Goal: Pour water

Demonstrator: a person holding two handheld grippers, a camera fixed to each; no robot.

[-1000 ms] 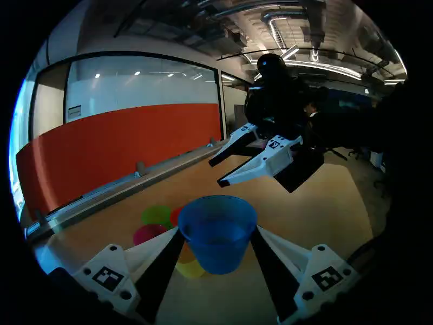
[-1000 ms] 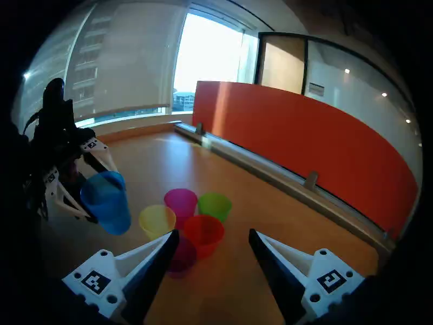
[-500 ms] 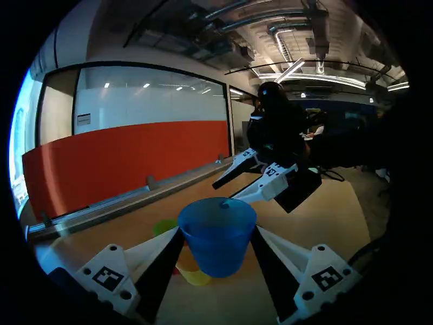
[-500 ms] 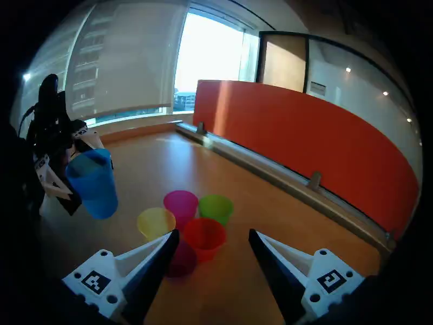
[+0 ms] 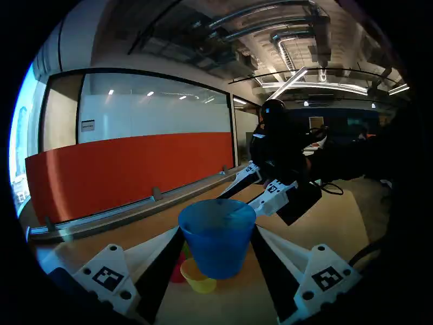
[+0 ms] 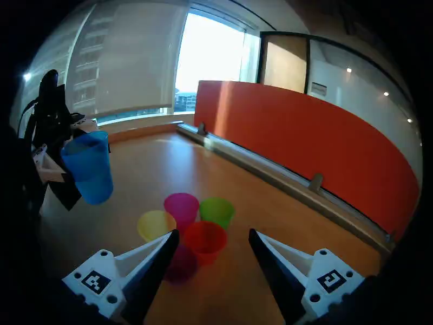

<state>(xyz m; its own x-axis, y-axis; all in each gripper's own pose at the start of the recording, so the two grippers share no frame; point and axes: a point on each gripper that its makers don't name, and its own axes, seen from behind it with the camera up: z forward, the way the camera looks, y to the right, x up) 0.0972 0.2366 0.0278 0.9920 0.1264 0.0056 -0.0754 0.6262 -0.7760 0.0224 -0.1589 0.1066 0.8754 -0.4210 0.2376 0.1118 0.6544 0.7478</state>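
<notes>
Two grippers in play. Left gripper clamps the blue cup: both fingers press its sides, cup approx upright, rim up, held in the air off the desk. Can't tell if there's water inside; the wall is translucent but too dark.

In right gripper view the same cup hangs at far left, above & left of the cup cluster, well apart from the right gripper. Right gripper's fingers are spread wide, gripping no cup.

Cluster sits on the desk, five cups packed tight:
- yellow cup
- pink cup
- green cup
- red cup
- purple cup, partly behind the right gripper's finger at the view's left

Red cup lines up btwn the right gripper's fingertips but lies beyond them on the desk.

In left gripper view the yellow cup shows just under the blue cup's base, lower down on the desk. Orange partition runs along the desk's far edge.
</notes>
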